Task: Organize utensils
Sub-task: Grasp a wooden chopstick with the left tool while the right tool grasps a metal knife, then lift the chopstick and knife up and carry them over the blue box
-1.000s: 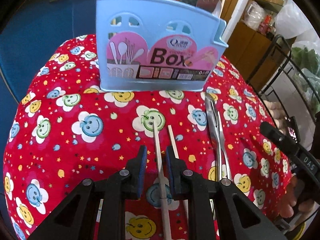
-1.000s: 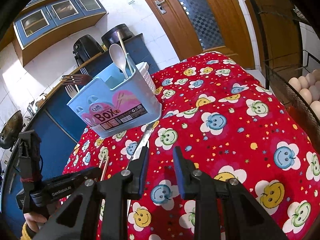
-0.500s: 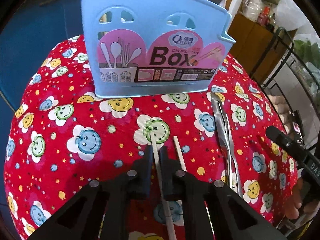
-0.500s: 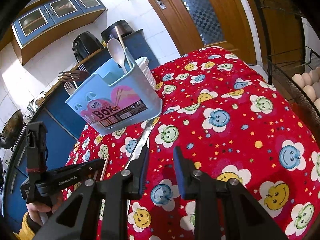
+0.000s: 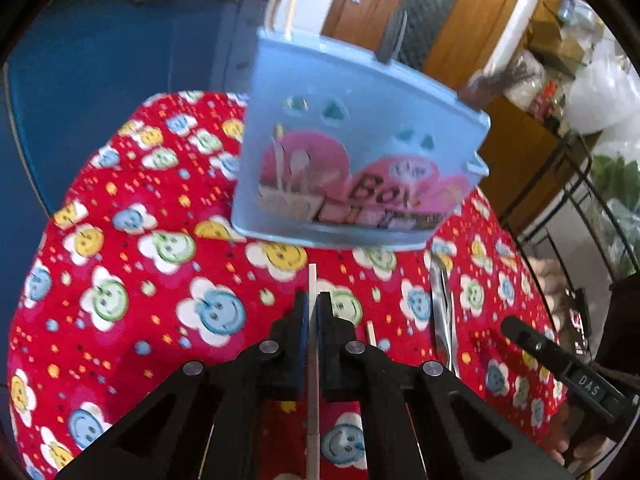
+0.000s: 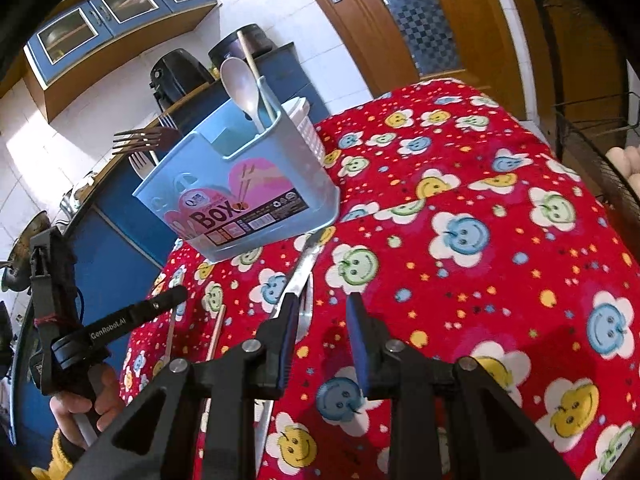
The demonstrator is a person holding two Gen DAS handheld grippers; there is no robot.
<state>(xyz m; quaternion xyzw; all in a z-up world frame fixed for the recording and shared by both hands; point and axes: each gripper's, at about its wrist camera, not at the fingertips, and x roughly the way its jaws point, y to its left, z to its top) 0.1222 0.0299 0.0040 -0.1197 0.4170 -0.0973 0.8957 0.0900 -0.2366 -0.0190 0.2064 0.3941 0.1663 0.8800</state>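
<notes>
My left gripper (image 5: 312, 300) is shut on a pale wooden chopstick (image 5: 311, 280), whose tip pokes out past the pads above the red smiley-face tablecloth (image 5: 120, 280). A second chopstick (image 5: 371, 334) lies on the cloth just right of it. A steel knife (image 5: 442, 320) lies further right. The blue utensil box (image 5: 352, 184) stands ahead, holding a white spoon (image 6: 240, 84), forks (image 6: 136, 140) and a wooden handle. My right gripper (image 6: 322, 320) hovers open over the cloth with nothing between its pads, and the knife (image 6: 298, 276) runs under its left finger.
A blue cabinet (image 5: 100, 80) stands behind the table on the left. A black wire rack (image 6: 600, 128) with eggs (image 6: 626, 158) borders the table's right side. A wooden door (image 6: 400, 20) is at the back. The cloth drops away at the table's rounded edges.
The left jaws closed onto the chopstick and raised it off the cloth, and the left view rolled slightly. The right gripper stayed nearly still and open.
</notes>
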